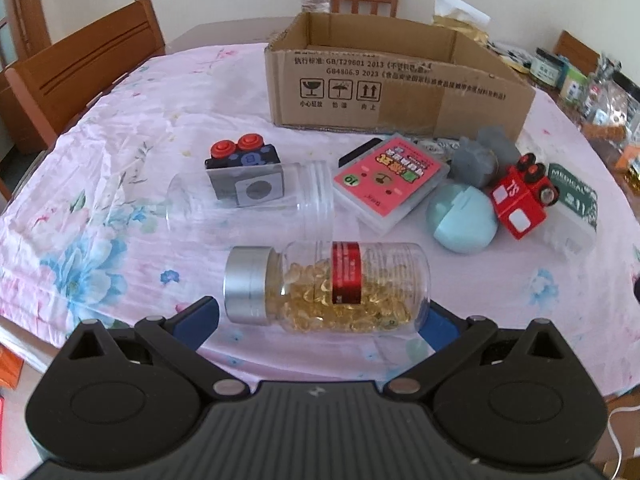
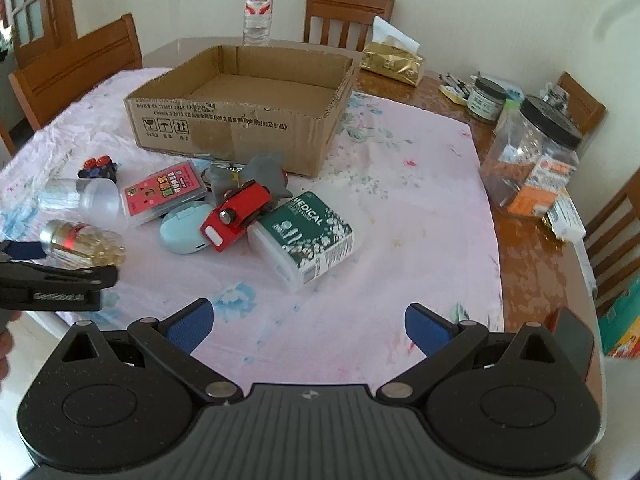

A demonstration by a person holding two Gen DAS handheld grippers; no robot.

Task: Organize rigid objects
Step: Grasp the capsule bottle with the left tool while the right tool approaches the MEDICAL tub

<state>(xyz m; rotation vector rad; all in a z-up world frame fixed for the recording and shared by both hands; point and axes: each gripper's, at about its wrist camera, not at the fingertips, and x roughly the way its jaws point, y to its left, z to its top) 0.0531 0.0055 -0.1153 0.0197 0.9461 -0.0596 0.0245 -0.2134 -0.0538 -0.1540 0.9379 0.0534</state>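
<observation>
A clear bottle of yellow capsules (image 1: 344, 292) with a silver cap lies on its side on the floral cloth. My left gripper (image 1: 320, 322) is open, one blue finger on each side of the bottle. Beyond it lie an empty clear jar (image 1: 252, 196), a black toy with red buttons (image 1: 240, 156), a pink card case (image 1: 390, 182), a light blue round case (image 1: 460, 220), a grey toy (image 1: 480, 156), a red toy car (image 1: 520, 200) and a green medical box (image 2: 308, 236). Behind these stands an empty cardboard box (image 2: 240, 120). My right gripper (image 2: 310, 328) hangs open over bare cloth.
A water bottle (image 2: 258, 8) and a gold tissue pack (image 2: 394, 62) stand behind the box. Jars and packets (image 2: 532, 152) crowd the bare wooden table edge on the right. Wooden chairs (image 2: 76, 68) surround the table. Bare cloth (image 2: 400, 220) lies right of the medical box.
</observation>
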